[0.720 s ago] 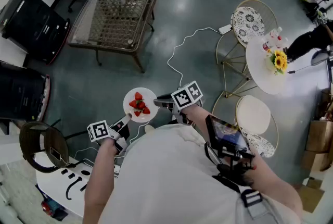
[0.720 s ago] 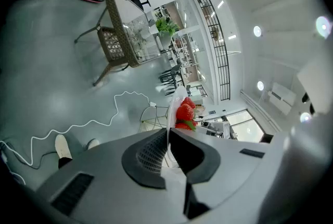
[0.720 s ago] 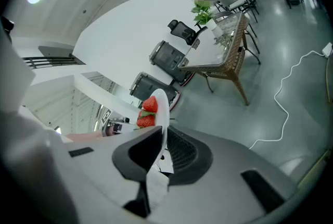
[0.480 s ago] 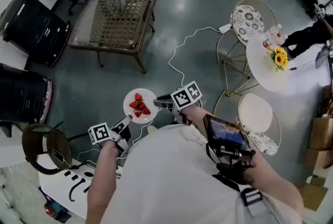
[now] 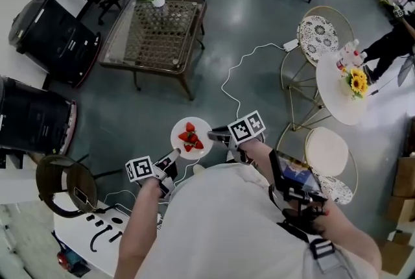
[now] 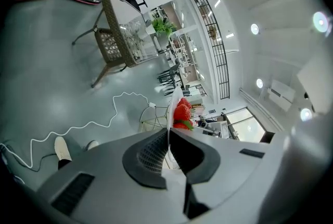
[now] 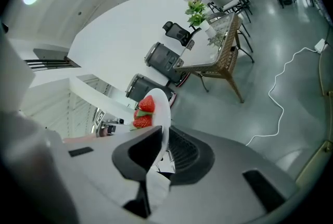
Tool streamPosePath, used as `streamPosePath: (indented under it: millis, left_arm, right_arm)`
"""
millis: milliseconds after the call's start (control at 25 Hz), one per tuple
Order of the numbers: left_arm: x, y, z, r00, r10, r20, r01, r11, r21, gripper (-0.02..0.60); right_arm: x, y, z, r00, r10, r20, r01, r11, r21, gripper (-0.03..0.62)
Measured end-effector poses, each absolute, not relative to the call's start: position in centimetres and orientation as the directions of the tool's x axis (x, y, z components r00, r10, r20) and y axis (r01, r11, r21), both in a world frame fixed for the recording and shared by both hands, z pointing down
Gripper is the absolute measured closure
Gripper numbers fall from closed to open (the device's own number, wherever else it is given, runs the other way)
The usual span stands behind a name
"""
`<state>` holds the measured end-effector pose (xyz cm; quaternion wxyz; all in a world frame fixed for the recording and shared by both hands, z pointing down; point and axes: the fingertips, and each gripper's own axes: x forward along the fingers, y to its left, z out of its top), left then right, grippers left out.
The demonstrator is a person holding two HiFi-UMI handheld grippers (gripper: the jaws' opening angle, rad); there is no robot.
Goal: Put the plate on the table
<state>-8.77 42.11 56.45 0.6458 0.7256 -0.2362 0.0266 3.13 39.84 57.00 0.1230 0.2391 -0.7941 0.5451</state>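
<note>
Furthest left in the head view, the glass-topped wicker table (image 5: 155, 31) sits a touch lower and further right in the picture than it did half a second ago. Everything on the floor (image 5: 130, 115) has slid the same way. We read that as our own head and body shifting, not as anything in the room being moved.

Next comes our left gripper (image 5: 172, 156), its jaws closed tight on the near-left rim of the plate (image 5: 178, 136); its own view shows the rim pinched edge-on between the two pads. The plate keeps its place in front of our chest, roughly level, with the strawberries (image 5: 190, 137) piled at its middle. It hangs over bare floor, well apart from any table.

On the plate's other side, our right gripper (image 5: 217, 136) is likewise clamped on the rim, and its own view confirms the bite.

Far right stands the round white table (image 5: 340, 106) with its sunflowers (image 5: 357, 82), still well off.

So the grip has held and only our position has changed. We judge the task to be in the carrying stage, with the setting-down not yet begun. We cannot say which table is the goal.
</note>
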Motion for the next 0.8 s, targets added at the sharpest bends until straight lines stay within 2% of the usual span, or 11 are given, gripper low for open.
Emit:
streamPosePath:
  millis: [800]
  left_arm:
    - [-6.0,44.6,58.0,0.854,-0.333,0.399,-0.421,0.008,0.907,0.571]
  right_arm:
    - [5.9,41.9,59.1,-0.871,-0.182,0.457,-0.491,0.259,-0.832,0.562]
